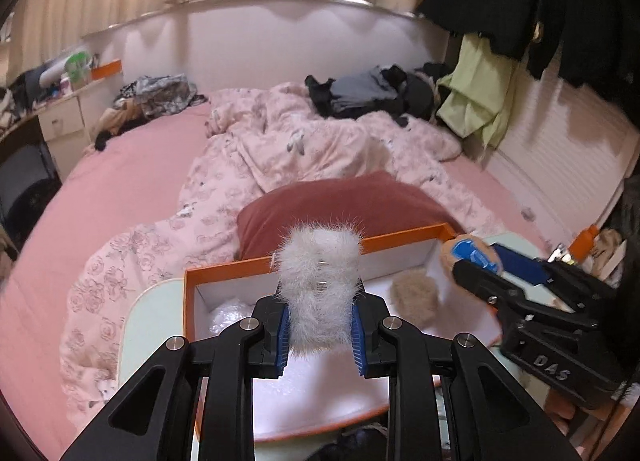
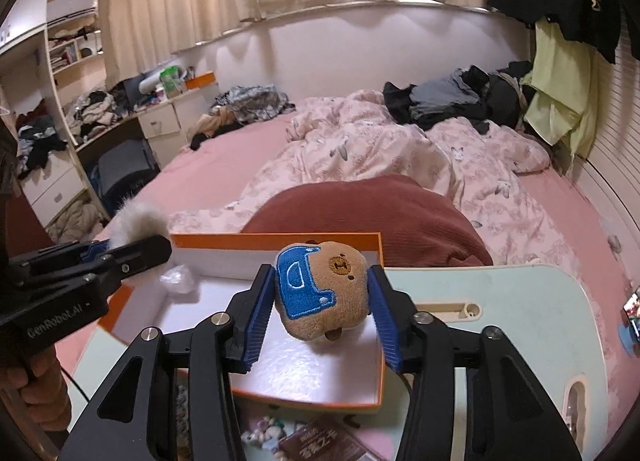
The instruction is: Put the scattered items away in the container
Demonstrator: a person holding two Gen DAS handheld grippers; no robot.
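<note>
Orange box (image 1: pixel 404 239), white inside, sits on a pale green tabletop (image 2: pixel 520 293) at the foot of a pink bed (image 1: pixel 132 165); it is the container and the largest task item, one of it.

Step in hand, as judged: both carried items are over the box, drop-off stage. Next move calls for lowering each load inside the orange walls and letting the fingers part, with the two grippers kept clear of each other since they are close side by side.

Left gripper (image 1: pixel 320 325) is clenched on a white furry band (image 1: pixel 320 273), blue pads pressing its sides; the band stands upright above the box interior. In the right wrist view the same fluff sticks up past the left gripper at the box's left wall.

Right gripper (image 2: pixel 320 301) grasps a brown plush toy (image 2: pixel 320 293) with a blue embroidered patch, pads on both flanks, held over the box's near half.

Counts, large to small:
- box: one
- grippers: two, both loaded
- plush toy with blue patch: one, held
- white furry band: one, held
- tan fluffy pom (image 1: pixel 414 297): one, already lying in the box near its right wall
- crumpled clear plastic (image 2: pixel 178 279): one wad, in the box's far left corner

Small bits below the tabletop edge are too cut off to count or name. Clothes heaped on the bed look unrelated.
</note>
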